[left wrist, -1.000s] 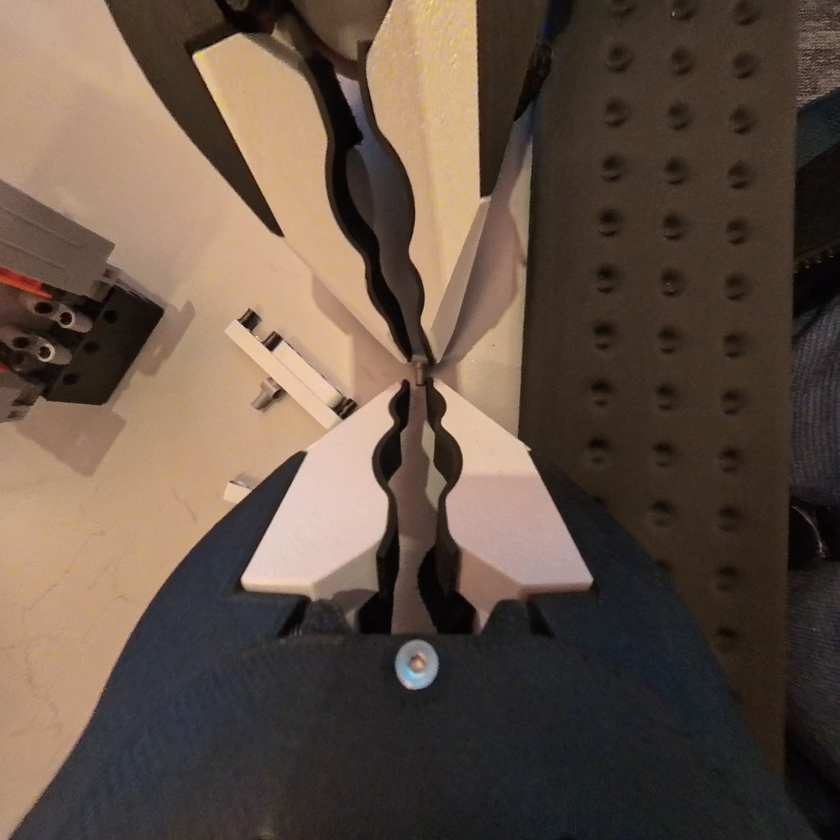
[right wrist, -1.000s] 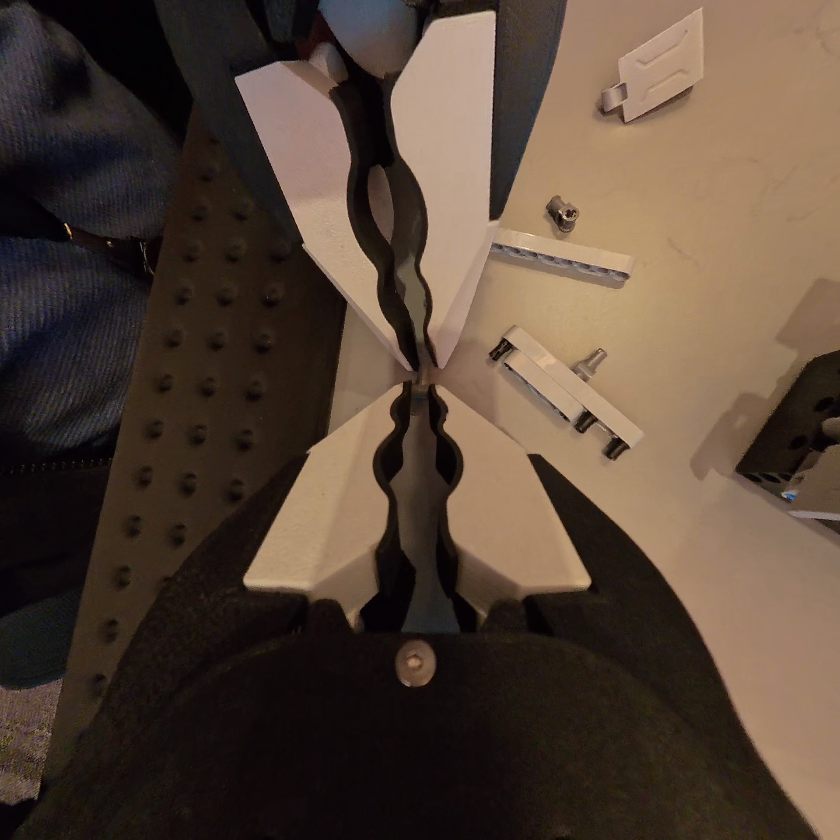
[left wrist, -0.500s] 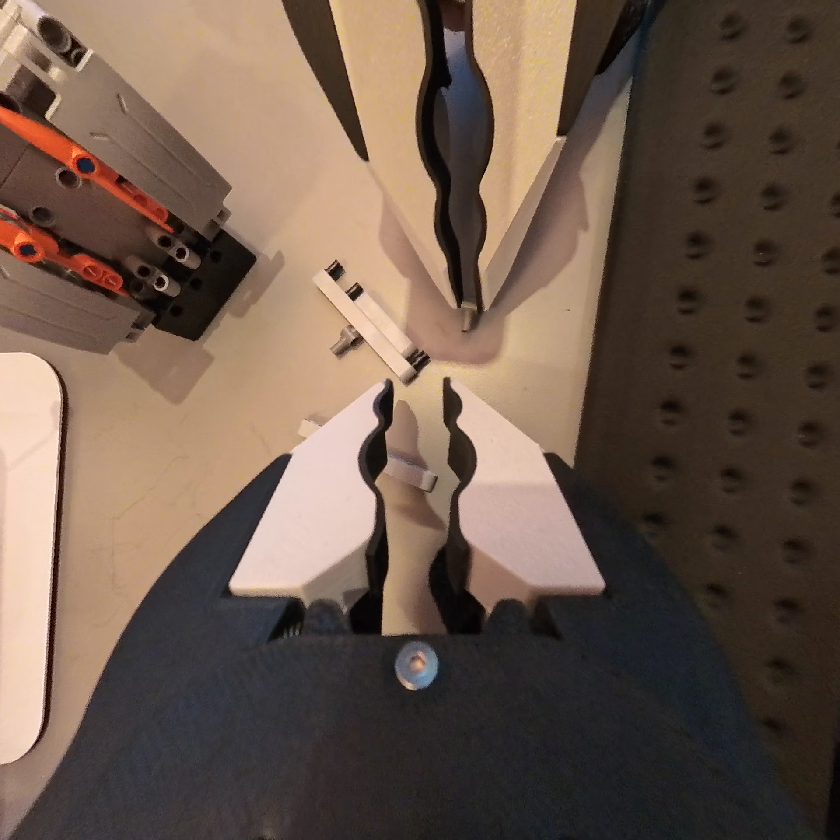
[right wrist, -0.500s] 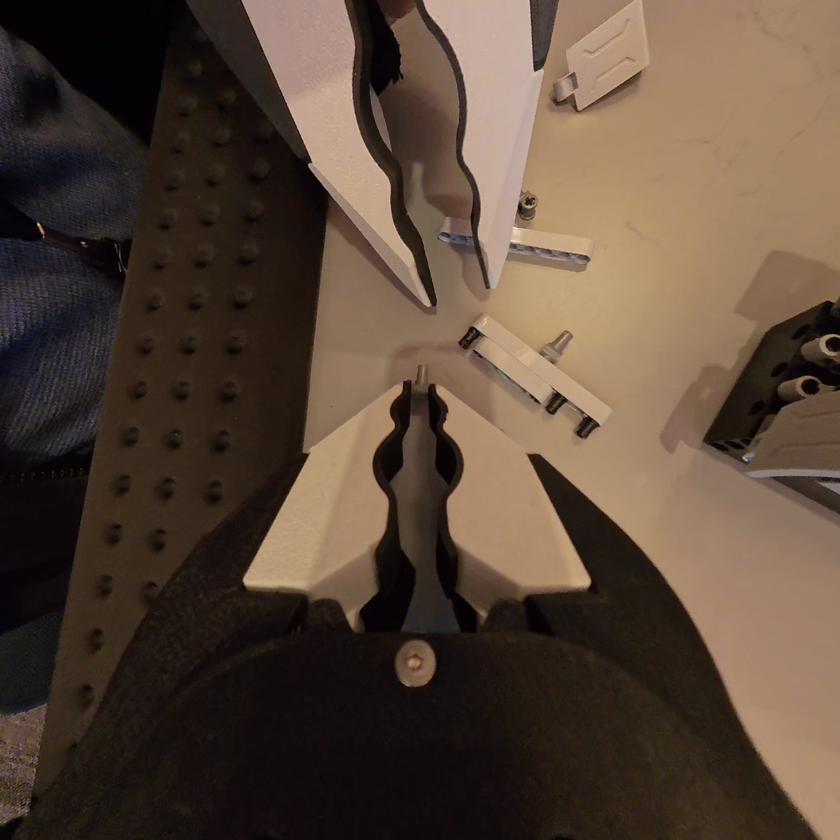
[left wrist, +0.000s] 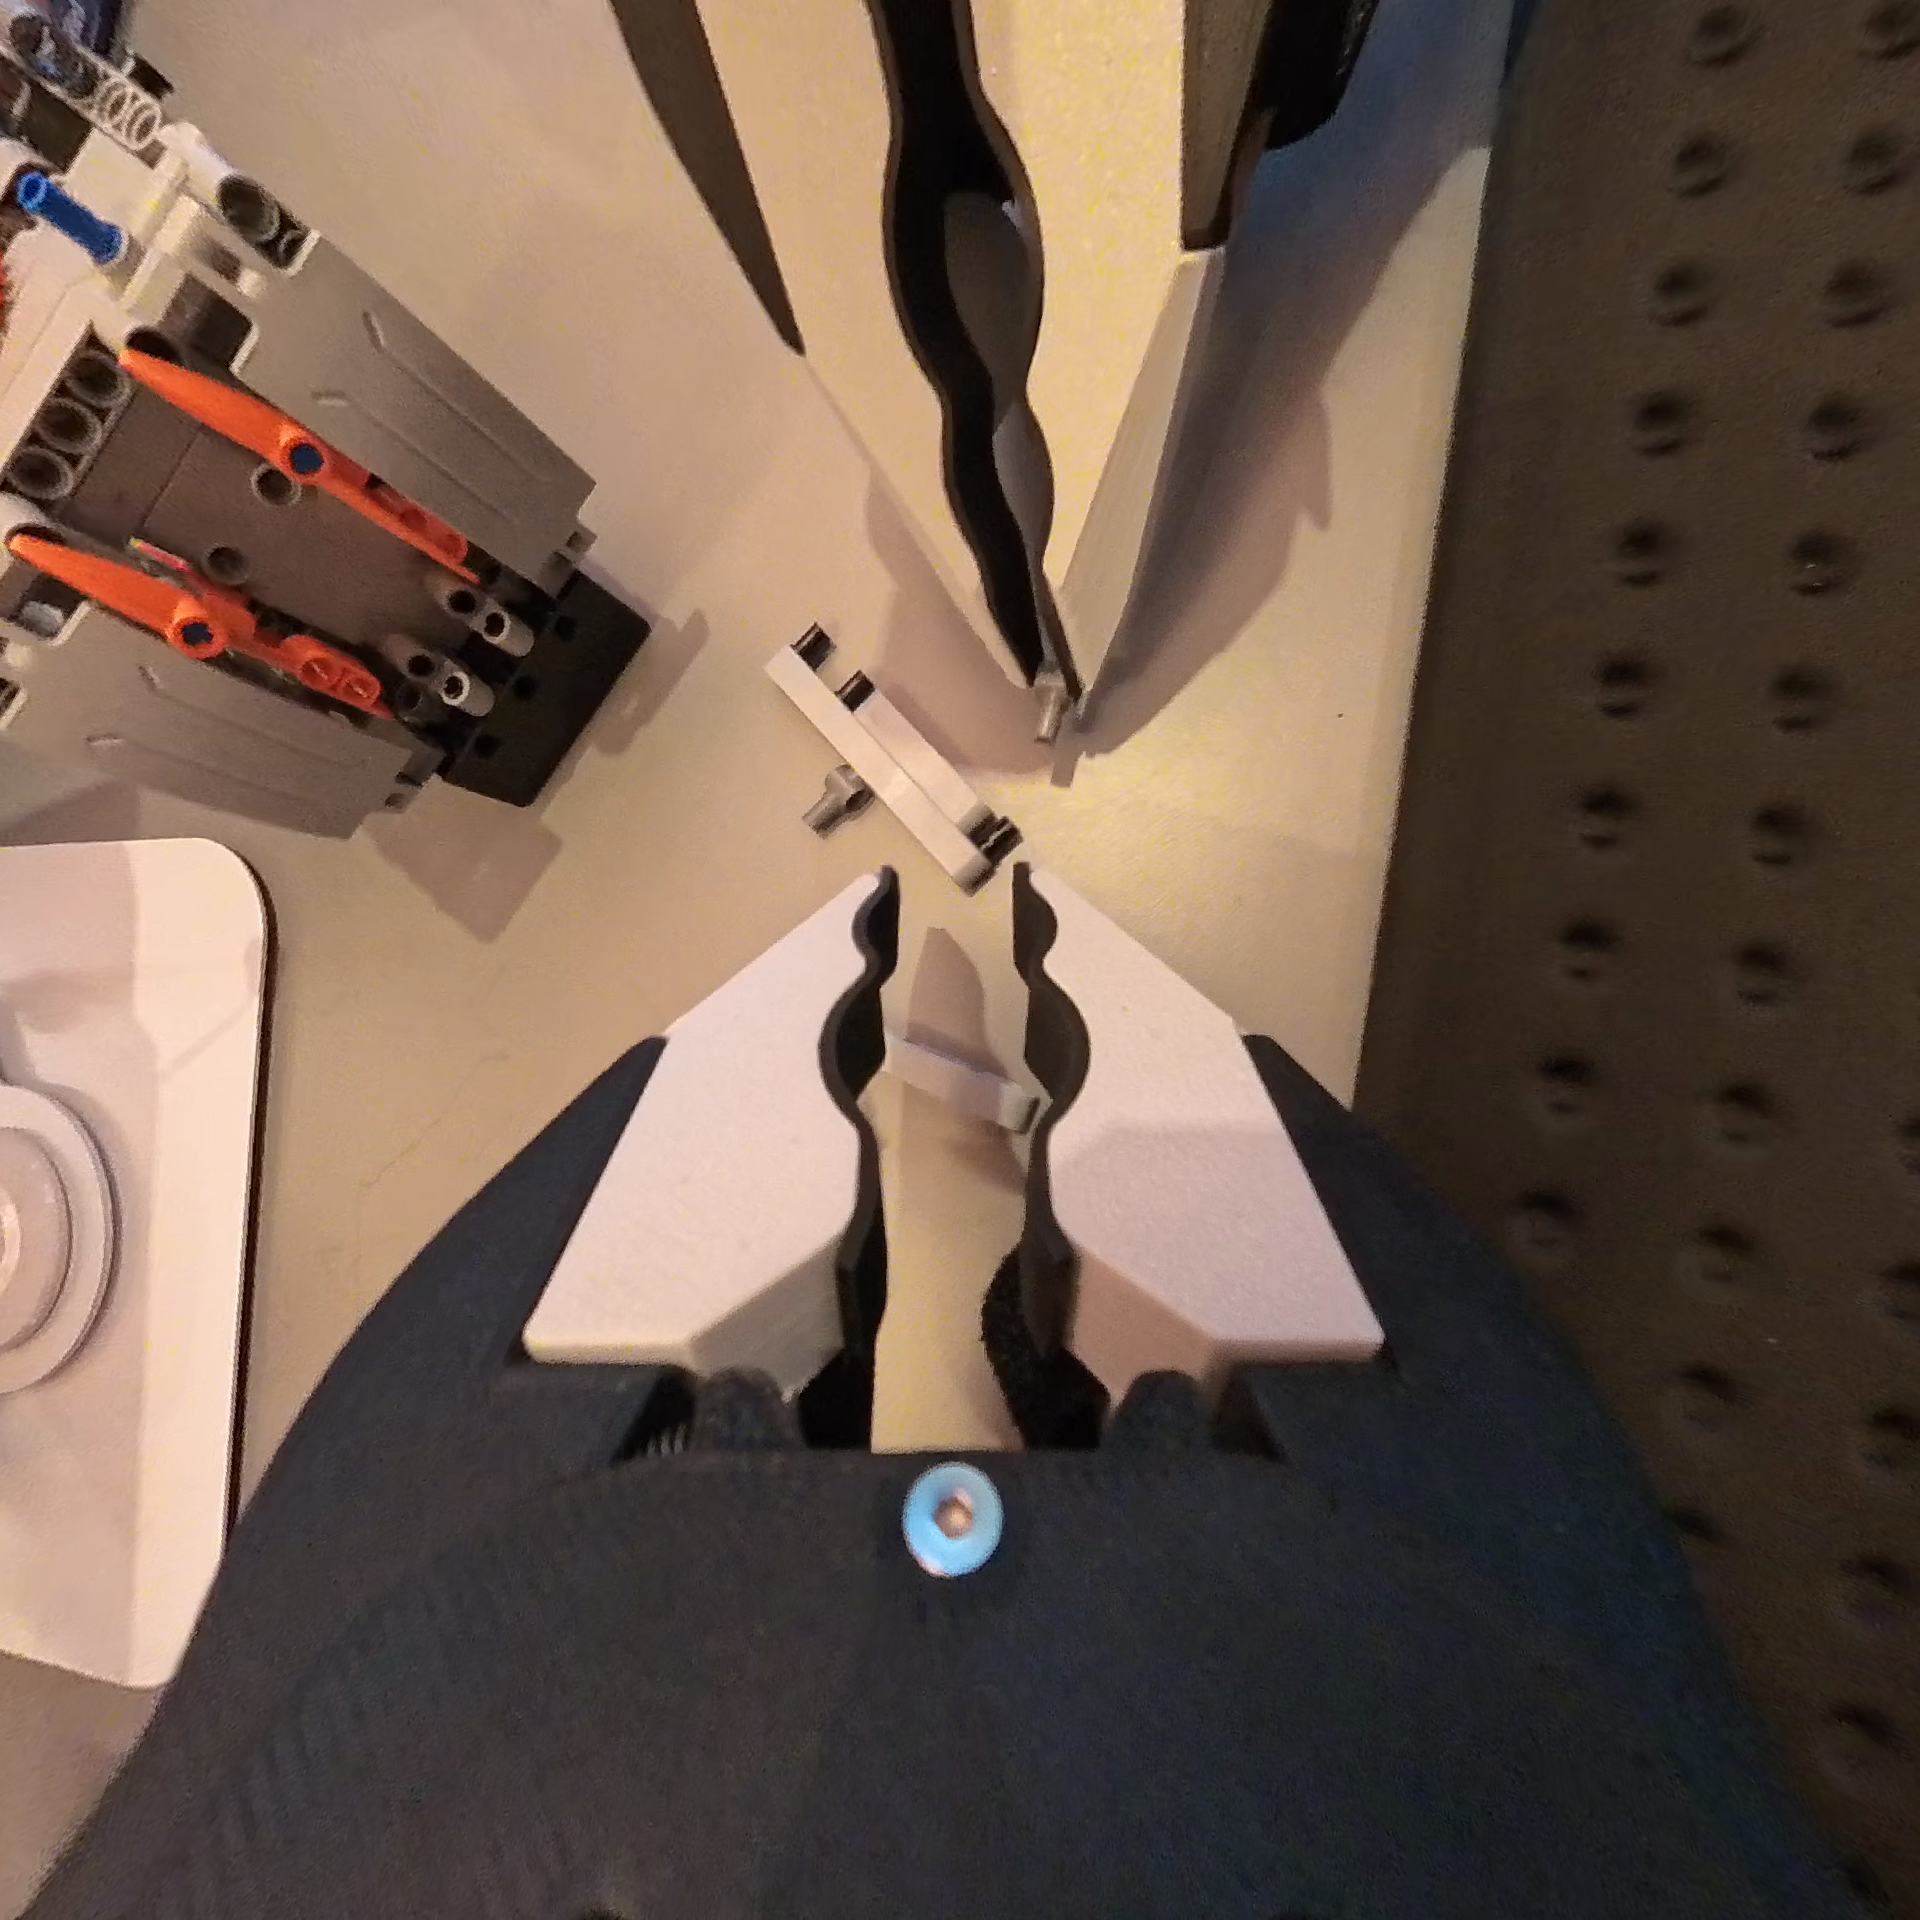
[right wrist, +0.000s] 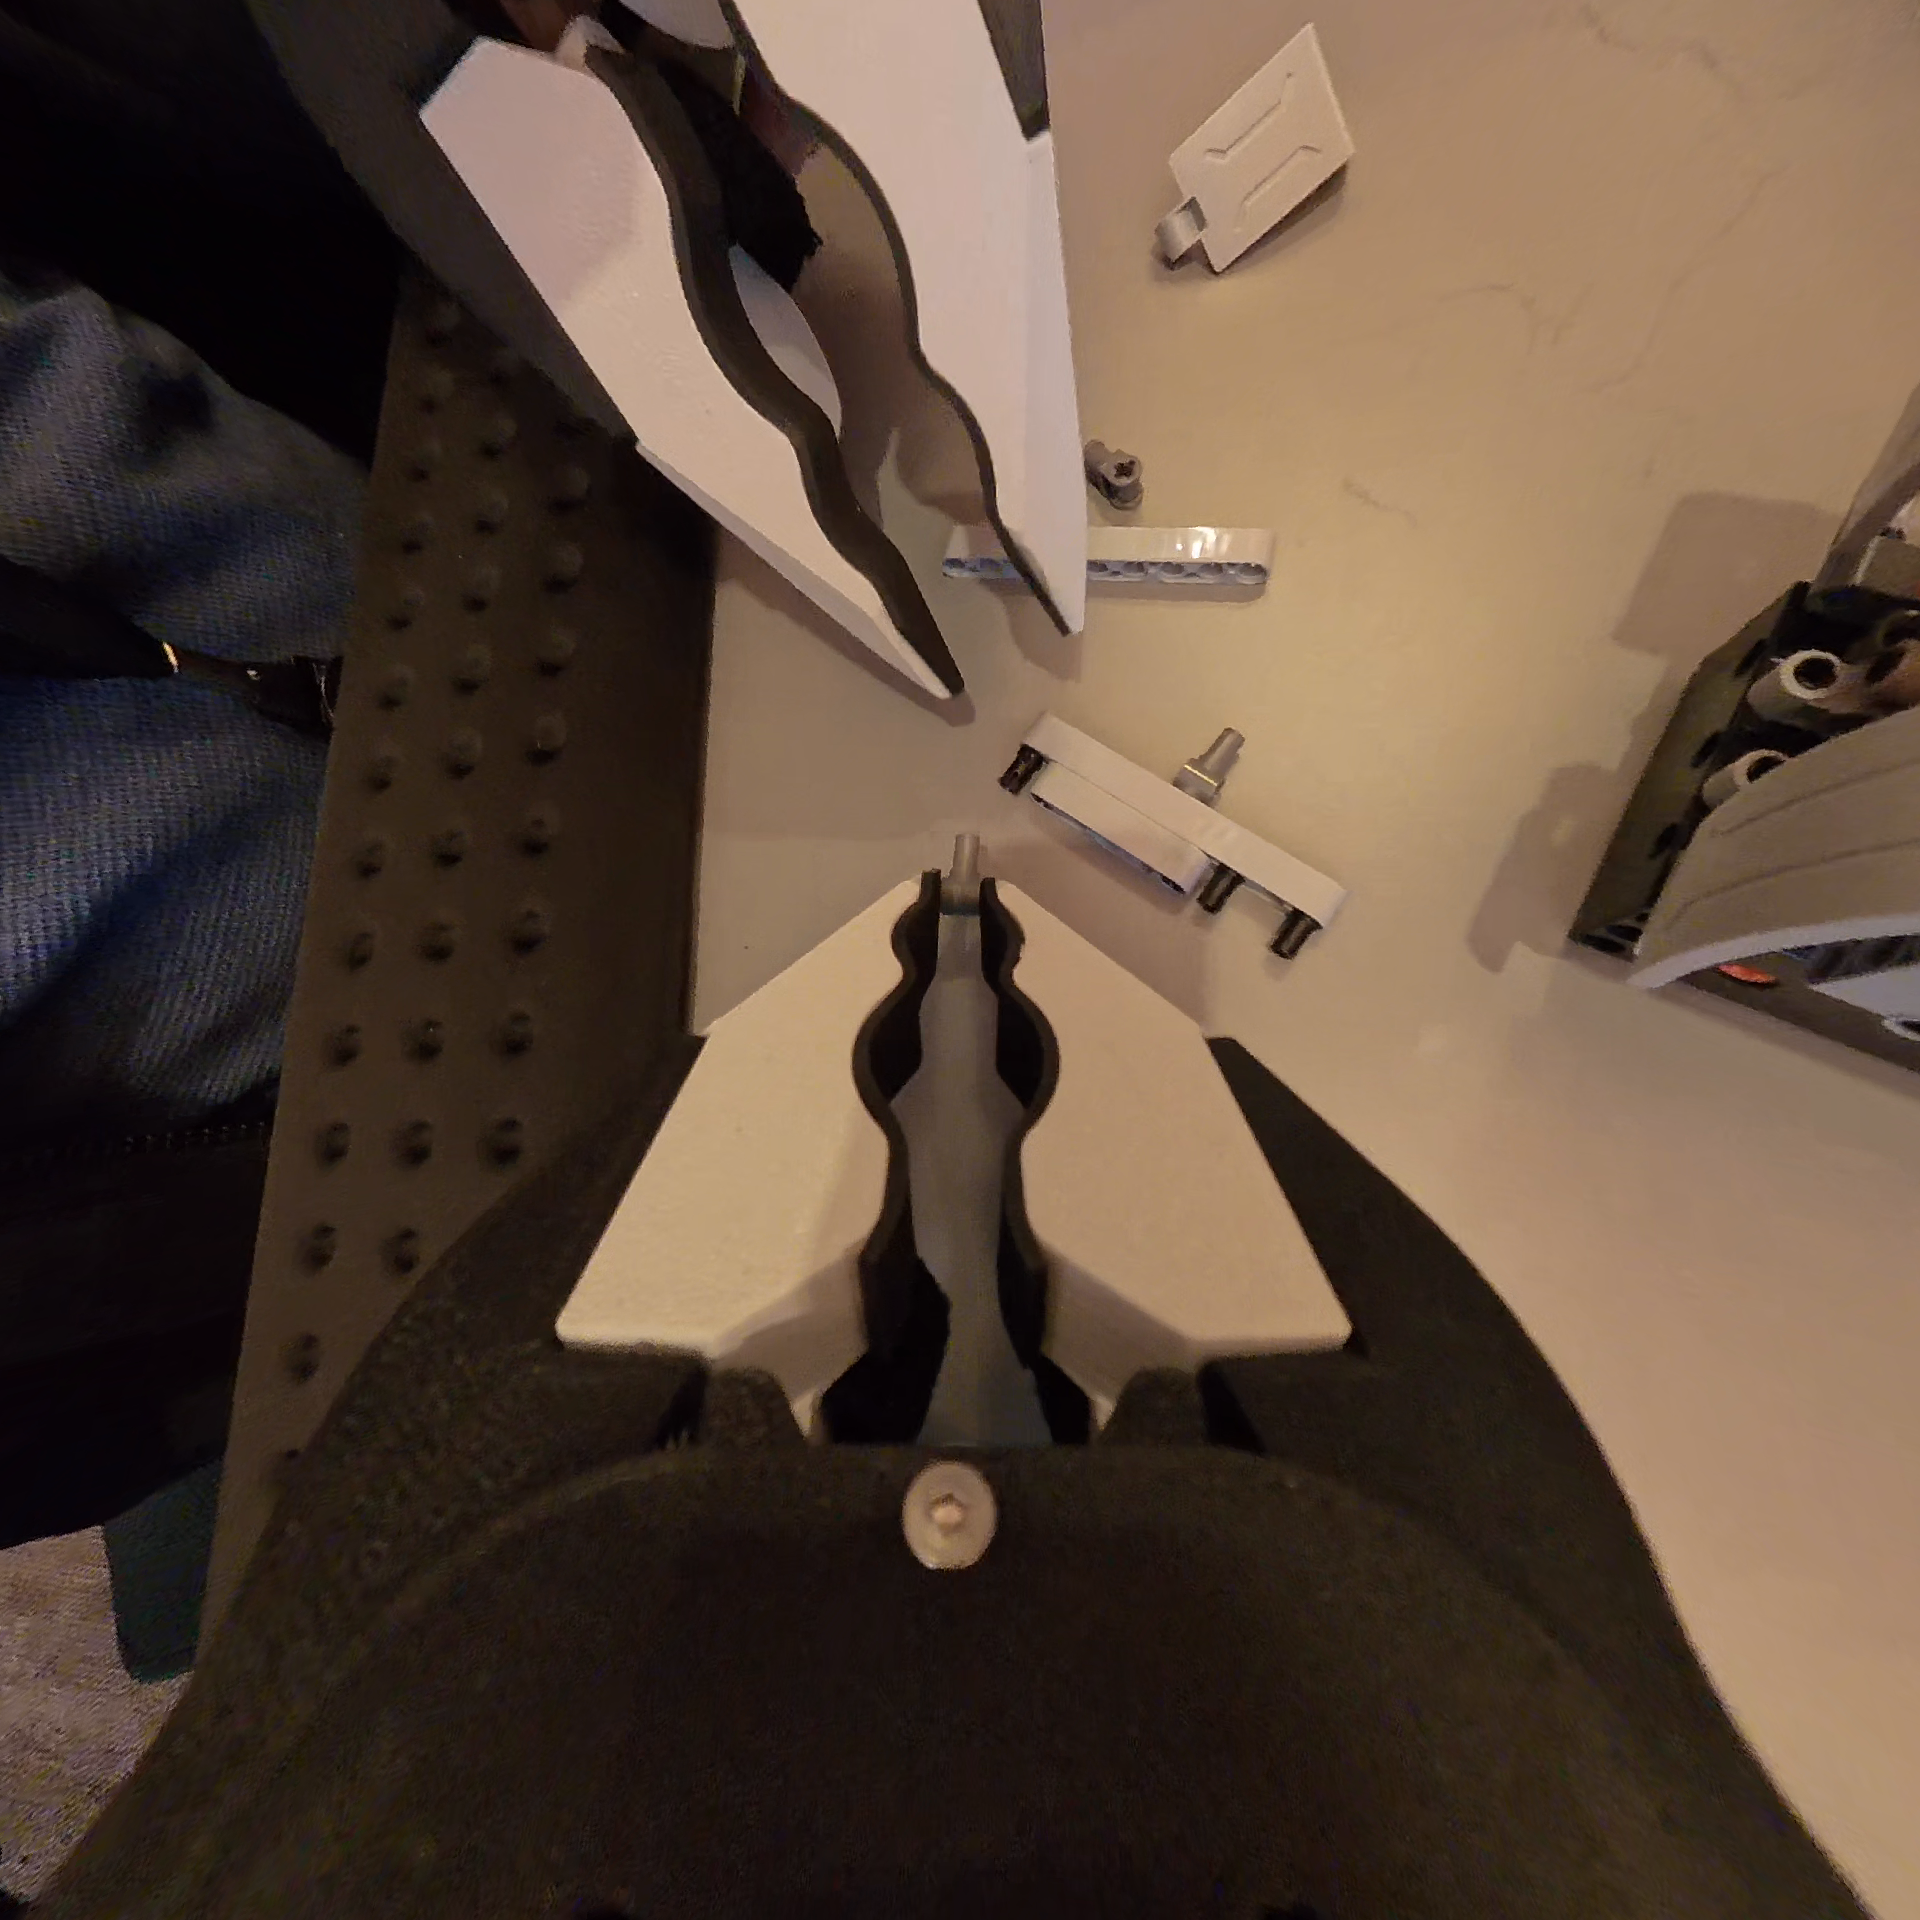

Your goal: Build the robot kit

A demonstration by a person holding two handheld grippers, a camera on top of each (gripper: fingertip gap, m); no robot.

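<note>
Tabletop (right wrist: 1455, 1247): right gripper (right wrist: 954, 885) pinches grey pin (right wrist: 964, 858); left gripper (left wrist: 948, 883) parted.

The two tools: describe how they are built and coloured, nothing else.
The left tool and right tool look alike: a dark, rough-textured body that widens toward the camera, with one round silver screw at its centre. Each carries two flat white wedge-shaped fingers tapering to a point. The inner edges are lined with black wavy pads. No cables, markings or sleeves show.

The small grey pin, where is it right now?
The small grey pin is pinched at the tip of the right gripper, over the table, just left of the white beam assembly and opposite the open left gripper.
</note>
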